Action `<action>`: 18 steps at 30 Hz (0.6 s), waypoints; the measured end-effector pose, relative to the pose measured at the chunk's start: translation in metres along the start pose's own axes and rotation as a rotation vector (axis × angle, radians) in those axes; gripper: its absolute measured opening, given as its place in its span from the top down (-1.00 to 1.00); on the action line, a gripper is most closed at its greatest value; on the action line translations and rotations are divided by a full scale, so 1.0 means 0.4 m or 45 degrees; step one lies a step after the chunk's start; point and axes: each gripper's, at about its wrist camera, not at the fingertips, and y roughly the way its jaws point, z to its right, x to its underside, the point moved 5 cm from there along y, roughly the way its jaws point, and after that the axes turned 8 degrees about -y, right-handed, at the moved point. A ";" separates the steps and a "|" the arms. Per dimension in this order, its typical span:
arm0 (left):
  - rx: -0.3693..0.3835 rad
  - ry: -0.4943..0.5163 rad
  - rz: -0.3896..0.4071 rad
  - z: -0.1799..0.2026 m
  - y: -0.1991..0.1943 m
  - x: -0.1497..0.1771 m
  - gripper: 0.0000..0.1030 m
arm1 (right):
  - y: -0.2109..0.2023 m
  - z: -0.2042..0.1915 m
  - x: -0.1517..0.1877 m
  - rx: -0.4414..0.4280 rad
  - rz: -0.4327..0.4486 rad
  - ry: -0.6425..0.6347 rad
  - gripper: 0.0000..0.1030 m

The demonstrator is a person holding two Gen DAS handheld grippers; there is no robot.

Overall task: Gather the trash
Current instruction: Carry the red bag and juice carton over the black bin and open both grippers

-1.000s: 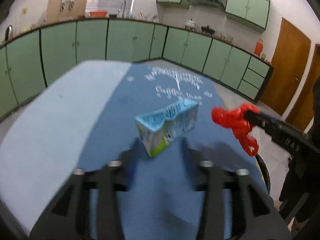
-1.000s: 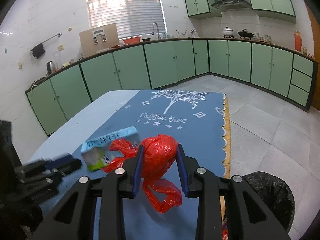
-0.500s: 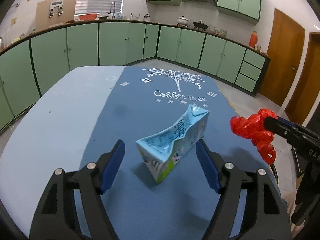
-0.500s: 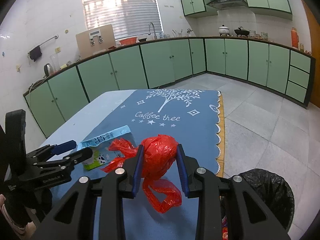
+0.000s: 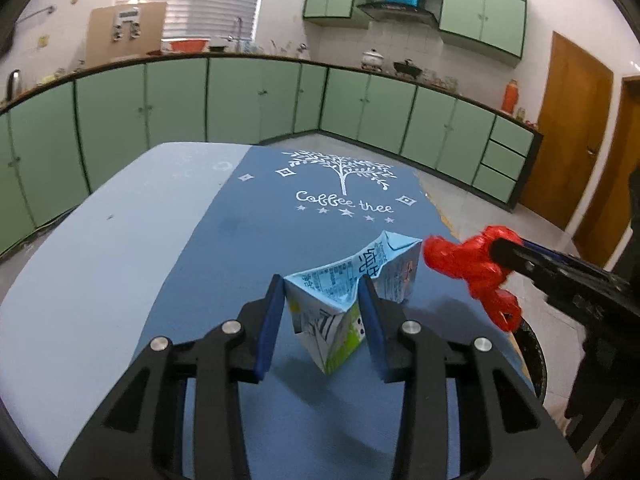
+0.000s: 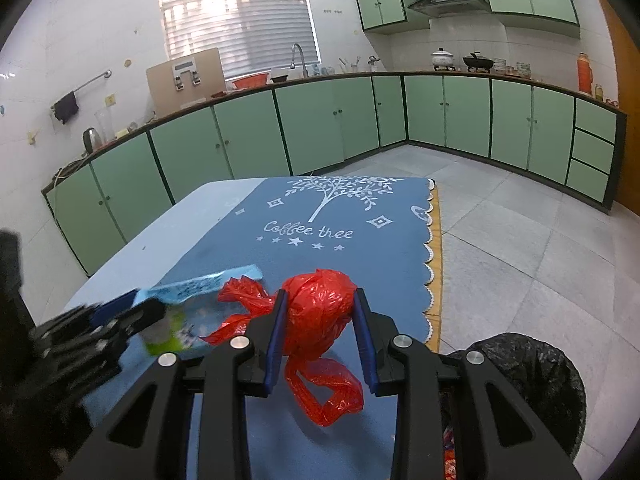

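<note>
A crushed light-blue milk carton (image 5: 344,296) lies on the blue "Coffee tree" cloth (image 5: 248,240). My left gripper (image 5: 322,308) is shut on its near end, blue pads pressing both sides. It also shows in the right wrist view (image 6: 188,296), with the left gripper (image 6: 132,316) on it. My right gripper (image 6: 318,316) is shut on a knotted red plastic bag (image 6: 320,312), held above the cloth near the table's right edge. The red bag (image 5: 472,264) hangs just right of the carton in the left wrist view.
A bin lined with a black bag (image 6: 532,376) stands on the tiled floor beside the table's right edge; its rim (image 5: 532,352) shows under the right gripper. Green kitchen cabinets (image 6: 320,120) line the far walls. A wooden door (image 5: 568,136) is at right.
My left gripper has moved forward around the carton and closed on its near end. My right gripper still holds the red bag and has shifted a little.
</note>
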 end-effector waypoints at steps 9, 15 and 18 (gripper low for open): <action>-0.047 0.029 0.104 0.065 -0.073 0.049 0.31 | -0.035 0.017 0.011 0.012 0.009 0.014 0.38; -0.020 0.035 0.202 0.107 -0.112 0.013 0.32 | -0.106 0.074 0.004 0.067 0.061 0.042 0.38; 0.001 0.058 0.232 0.151 -0.124 0.004 0.32 | -0.144 0.117 0.006 0.103 0.083 0.067 0.38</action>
